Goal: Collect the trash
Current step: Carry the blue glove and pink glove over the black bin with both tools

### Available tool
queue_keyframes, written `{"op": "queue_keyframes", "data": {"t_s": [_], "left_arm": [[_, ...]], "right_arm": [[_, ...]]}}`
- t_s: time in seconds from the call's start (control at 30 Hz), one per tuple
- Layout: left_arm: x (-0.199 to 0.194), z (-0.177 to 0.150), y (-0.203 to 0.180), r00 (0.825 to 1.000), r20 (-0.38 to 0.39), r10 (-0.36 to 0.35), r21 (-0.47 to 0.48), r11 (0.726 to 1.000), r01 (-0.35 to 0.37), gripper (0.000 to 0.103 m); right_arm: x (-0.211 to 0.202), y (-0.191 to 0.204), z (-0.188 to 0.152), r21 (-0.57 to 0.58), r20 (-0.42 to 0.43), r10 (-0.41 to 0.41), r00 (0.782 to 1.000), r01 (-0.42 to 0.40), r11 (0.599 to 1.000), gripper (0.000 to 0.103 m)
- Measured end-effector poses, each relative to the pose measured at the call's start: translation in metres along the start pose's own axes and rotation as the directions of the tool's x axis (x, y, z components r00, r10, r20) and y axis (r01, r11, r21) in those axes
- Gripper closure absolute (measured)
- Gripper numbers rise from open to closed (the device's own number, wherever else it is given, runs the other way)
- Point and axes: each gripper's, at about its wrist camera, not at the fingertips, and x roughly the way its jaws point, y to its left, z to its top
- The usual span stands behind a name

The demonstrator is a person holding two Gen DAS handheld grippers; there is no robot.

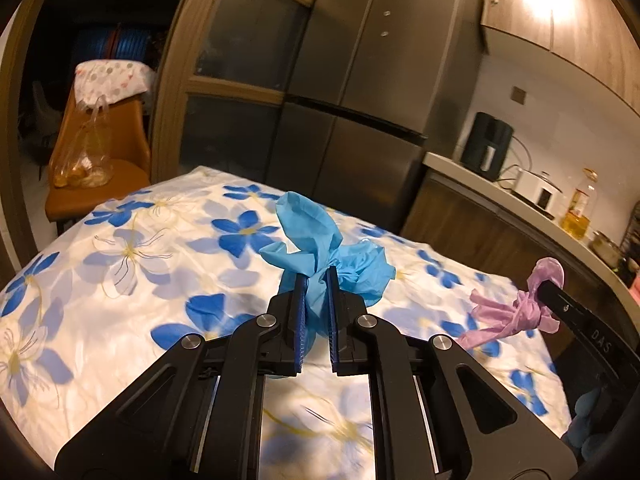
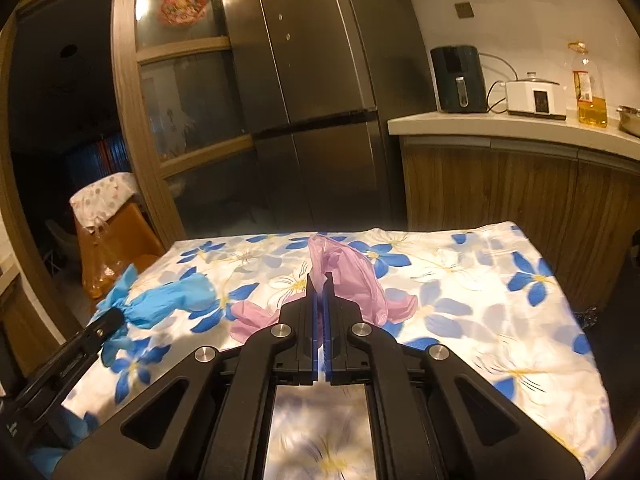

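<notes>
A crumpled blue glove is pinched in my left gripper, which is shut on it and holds it above the flowered tablecloth. In the right wrist view the same blue glove hangs at the left from the left gripper. My right gripper is shut on a thin purple plastic bag, lifted off the cloth. From the left wrist view the purple bag dangles at the right from the right gripper.
The table carries a white cloth with blue flowers. Behind it stands a steel fridge. A counter at the right bears an air fryer, a cooker and an oil bottle. An orange chair with a plastic bag sits left.
</notes>
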Motion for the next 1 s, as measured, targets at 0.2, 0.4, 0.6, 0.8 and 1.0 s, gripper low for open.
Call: {"op": "queue_keyframes", "data": {"t_s": [0.2, 0.4, 0.6, 0.8, 1.0], "left_arm": [[-0.030, -0.003, -0.034, 0.998, 0.020, -0.052, 0.040, 0.998, 0.051, 0.095], [-0.053, -0.010, -0.066, 0.995, 0.016, -0.103, 0.079, 0.992, 0.102, 0.095], [-0.062, -0.019, -0.103, 0.988, -0.003, -0.157, 0.116, 0.981, 0.156, 0.095], [-0.065, -0.030, -0.149, 0.974, -0.026, -0.224, 0.158, 0.961, 0.226, 0.095], [-0.065, -0.038, -0.196, 0.954, -0.049, -0.297, 0.196, 0.933, 0.301, 0.095]], "right_arm": [[-0.045, -0.016, -0.005, 0.020, 0.033, -0.012, 0.999, 0.011, 1.000, 0.100], [-0.087, -0.039, -0.008, 0.040, 0.064, -0.057, 0.996, 0.055, 0.998, 0.100], [-0.117, -0.067, -0.008, 0.066, 0.094, -0.112, 0.989, 0.106, 0.992, 0.100], [-0.144, -0.101, -0.007, 0.101, 0.122, -0.183, 0.976, 0.171, 0.980, 0.100], [-0.166, -0.133, -0.004, 0.140, 0.151, -0.262, 0.953, 0.242, 0.960, 0.100]]}}
